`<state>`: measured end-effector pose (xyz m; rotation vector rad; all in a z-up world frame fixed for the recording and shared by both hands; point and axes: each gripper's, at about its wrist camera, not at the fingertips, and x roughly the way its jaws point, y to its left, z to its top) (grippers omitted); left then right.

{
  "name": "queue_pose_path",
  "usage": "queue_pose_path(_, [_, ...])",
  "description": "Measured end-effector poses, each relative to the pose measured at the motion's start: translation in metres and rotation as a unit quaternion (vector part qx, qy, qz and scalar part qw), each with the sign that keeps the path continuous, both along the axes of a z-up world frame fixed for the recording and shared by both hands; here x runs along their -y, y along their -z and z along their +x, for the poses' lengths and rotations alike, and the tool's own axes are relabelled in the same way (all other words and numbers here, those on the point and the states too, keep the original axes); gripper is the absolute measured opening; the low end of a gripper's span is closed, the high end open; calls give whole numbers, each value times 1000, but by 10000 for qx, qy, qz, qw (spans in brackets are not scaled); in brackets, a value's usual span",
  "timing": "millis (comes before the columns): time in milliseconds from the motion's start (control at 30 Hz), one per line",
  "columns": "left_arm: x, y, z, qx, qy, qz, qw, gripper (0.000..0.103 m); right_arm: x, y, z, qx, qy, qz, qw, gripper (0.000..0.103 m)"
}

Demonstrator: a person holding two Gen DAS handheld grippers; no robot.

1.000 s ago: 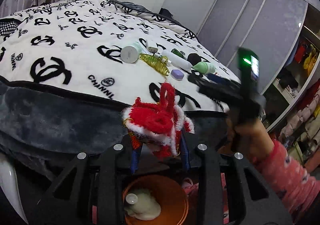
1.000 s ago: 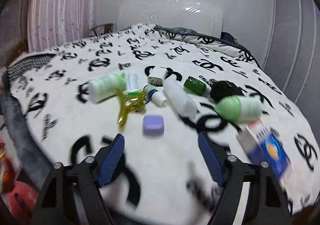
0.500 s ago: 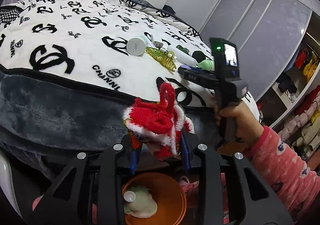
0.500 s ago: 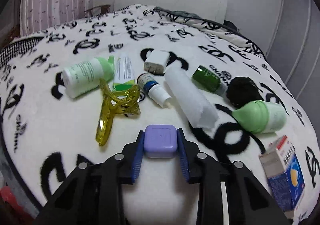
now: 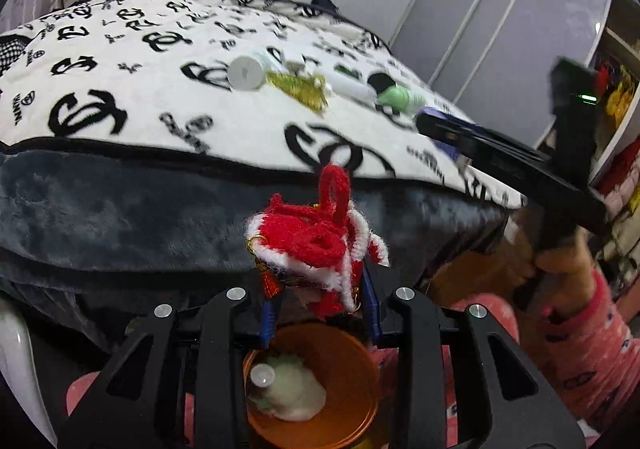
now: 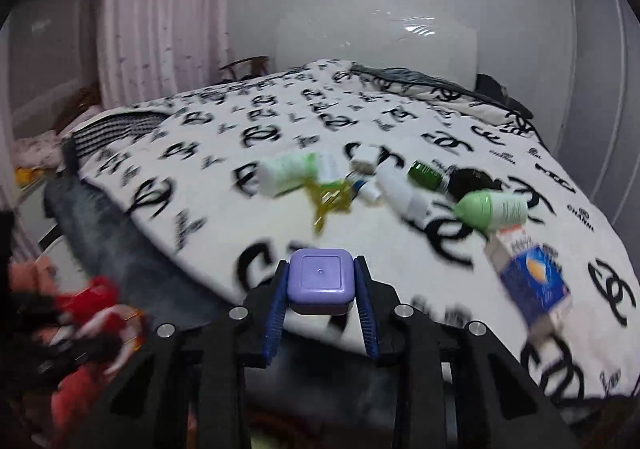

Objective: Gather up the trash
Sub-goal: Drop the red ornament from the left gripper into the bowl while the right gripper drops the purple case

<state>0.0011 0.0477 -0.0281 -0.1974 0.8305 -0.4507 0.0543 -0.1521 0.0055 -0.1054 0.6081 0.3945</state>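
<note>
The right gripper (image 6: pixel 320 301) is clamped on a little purple square case (image 6: pixel 320 283), flat lid facing the camera and no real long axis to speak of, held off the near edge of the logo-print bed (image 6: pixel 400 121). The left gripper (image 5: pixel 318 305) is squeezed on a red-and-white fuzzy ornament (image 5: pixel 316 237) with its loop pointing straight up, right above an orange bin (image 5: pixel 352 381) holding something pale. The stuff left on the bed — green bottles, a yellow claw clip (image 6: pixel 326 201), a blue box (image 6: pixel 534 283) — is motion-blurred, labels unreadable.
</note>
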Motion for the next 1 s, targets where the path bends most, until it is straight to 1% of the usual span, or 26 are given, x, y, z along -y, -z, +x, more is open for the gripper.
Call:
queue_pose_path(67, [7, 11, -3, -145, 104, 184, 9997, 33, 1, 8, -21, -118, -145, -8, 9998, 32])
queue_pose_path(167, [17, 37, -5, -540, 286, 421, 9972, 33, 2, 33, -45, -614, -368, 47, 9974, 32])
queue_pose_path(233, [25, 62, -4, -901, 446, 553, 9934, 33, 2, 62, -58, -1080, -473, 91, 9930, 32])
queue_pose_path(300, [32, 85, -3, -1189, 547, 632, 9894, 33, -2, 93, -68, -1474, -521, -53, 9877, 32])
queue_pose_path(333, [37, 102, -1, -1386, 598, 689, 9861, 33, -4, 109, -71, -1655, -514, -161, 9847, 32])
queue_pose_path(367, [42, 117, 0, -1526, 642, 723, 9836, 33, -6, 125, -74, -1869, -517, -238, 9807, 32])
queue_pose_path(400, [44, 127, 2, -1639, 658, 755, 9814, 33, -10, 146, -76, -2178, -539, -298, 9741, 32])
queue_pose_path(467, [53, 156, 5, -1948, 637, 951, 9741, 33, -19, 178, -80, -2595, -625, -443, 9627, 32])
queue_pose_path(533, [60, 182, 10, -2250, 623, 1106, 9660, 33, -26, 200, -82, -2854, -651, -619, 9542, 32])
queue_pose_path(600, [66, 204, 13, -2490, 601, 1277, 9582, 33, -33, 222, -81, -3186, -695, -737, 9425, 32])
queue_pose_path(667, [70, 219, 13, -2649, 598, 1440, 9516, 33, -39, 237, -79, -3419, -738, -853, 9329, 32])
queue_pose_path(733, [74, 228, 14, -2735, 650, 1548, 9471, 34, -42, 245, -77, -3606, -779, -834, 9257, 32])
queue_pose_path(800, [76, 232, 17, -2752, 609, 1629, 9455, 38, -43, 252, -76, -3710, -763, -865, 9215, 33])
queue_pose_path(833, [77, 235, 18, -2775, 566, 1667, 9444, 45, -44, 253, -75, -3734, -744, -893, 9204, 48])
queue_pose_path(867, [76, 236, 18, -2815, 539, 1645, 9438, 50, -46, 253, -73, -3728, -734, -917, 9204, 68])
queue_pose_path(900, [77, 238, 18, -2850, 515, 1602, 9436, 52, -48, 251, -71, -3662, -730, -948, 9228, 71])
queue_pose_path(967, [76, 240, 20, -2885, 393, 1569, 9437, 63, -50, 249, -76, -3607, -756, -945, 9248, 71])
queue_pose_path(1000, [73, 241, 19, -2888, 345, 1555, 9440, 64, -48, 248, -77, -3601, -743, -948, 9251, 71])
